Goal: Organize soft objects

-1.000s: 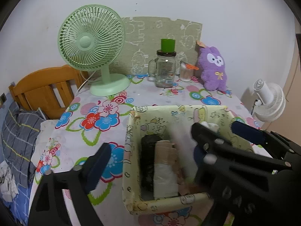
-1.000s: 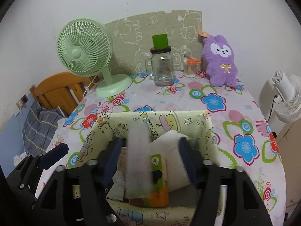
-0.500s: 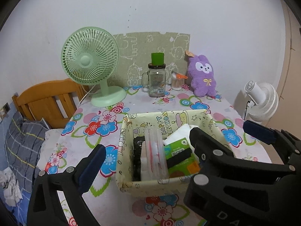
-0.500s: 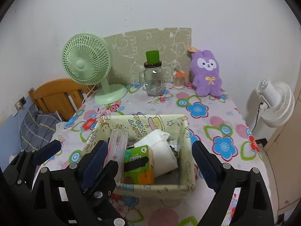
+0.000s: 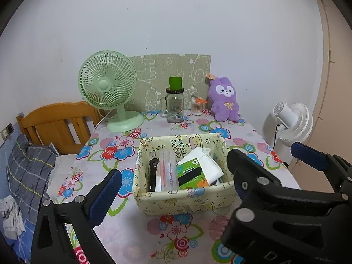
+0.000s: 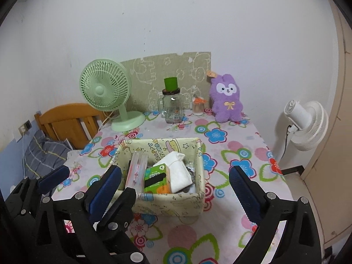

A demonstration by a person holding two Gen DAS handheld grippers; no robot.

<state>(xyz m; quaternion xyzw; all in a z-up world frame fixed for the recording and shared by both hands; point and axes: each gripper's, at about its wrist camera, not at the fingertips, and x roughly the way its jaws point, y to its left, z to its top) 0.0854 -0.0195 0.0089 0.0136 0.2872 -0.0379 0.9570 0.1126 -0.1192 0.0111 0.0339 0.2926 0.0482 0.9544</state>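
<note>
1. Bedroom corner: floral-clothed bench (image 6: 237,136) against a white wall, wooden bed headboard (image 5: 57,121) off to the left.
2. Left gripper (image 5: 169,171): jaws spread wide, nothing held, hovering short of the box.
3. Right gripper (image 6: 176,178): jaws likewise wide apart, empty, box framed between its fingers.
4. Patterned storage box (image 6: 169,202): directly ahead of both grippers. Contents: clear pouch with red print (image 6: 136,171) upright at left, green-and-orange tissue pack (image 6: 157,179) at centre, white soft pack (image 6: 178,171) at right, dark items (image 5: 153,171) partly hidden.
5. Purple plush rabbit (image 6: 226,99): well beyond the box, by the wall, beside a glass jar mug (image 6: 172,105) and green desk fan (image 6: 105,92).
6. Progress, judged: nearly done; the plush possibly remains.
</note>
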